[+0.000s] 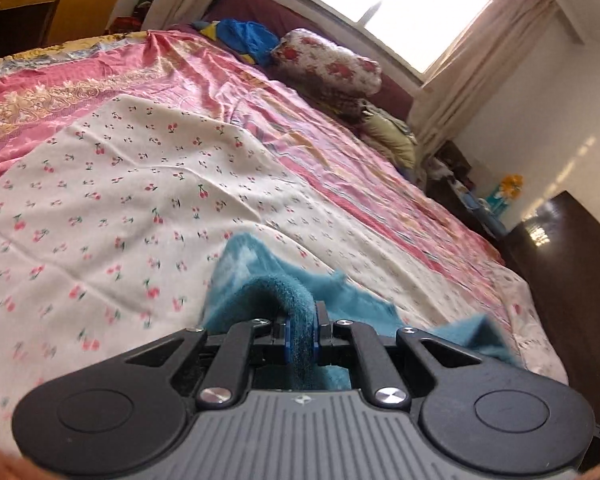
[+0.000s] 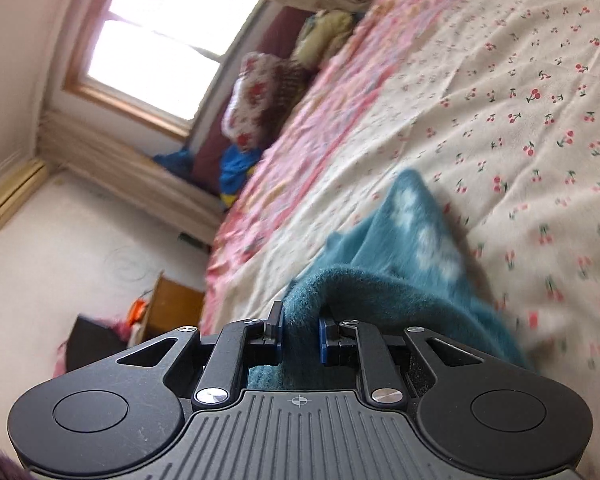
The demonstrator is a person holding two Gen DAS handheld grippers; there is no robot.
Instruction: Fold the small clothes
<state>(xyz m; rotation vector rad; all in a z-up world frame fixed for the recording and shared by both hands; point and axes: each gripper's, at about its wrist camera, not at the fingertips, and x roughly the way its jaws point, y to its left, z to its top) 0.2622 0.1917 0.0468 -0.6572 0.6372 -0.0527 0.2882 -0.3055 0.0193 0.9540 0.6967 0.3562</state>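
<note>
My left claw [image 1: 303, 330] and right claw [image 2: 300, 334] each pinch the teal garment [image 2: 400, 248], draped forward onto the cherry-print sheet [image 1: 140, 184].

Teal garment [image 1: 260, 280], white blotches; cherry-print white sheet [image 1: 120, 184]; pink bedspread [image 1: 204, 68].

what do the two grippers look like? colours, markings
Both match. The left gripper and right gripper have matte black linkage arms with silver screws, blue finger pads, two round black side discs and a grey ribbed centre plate bearing a small crosshair mark. No cables are visible. Blurred reddish-brown and dark purple edges show at the bottom corners.
</note>
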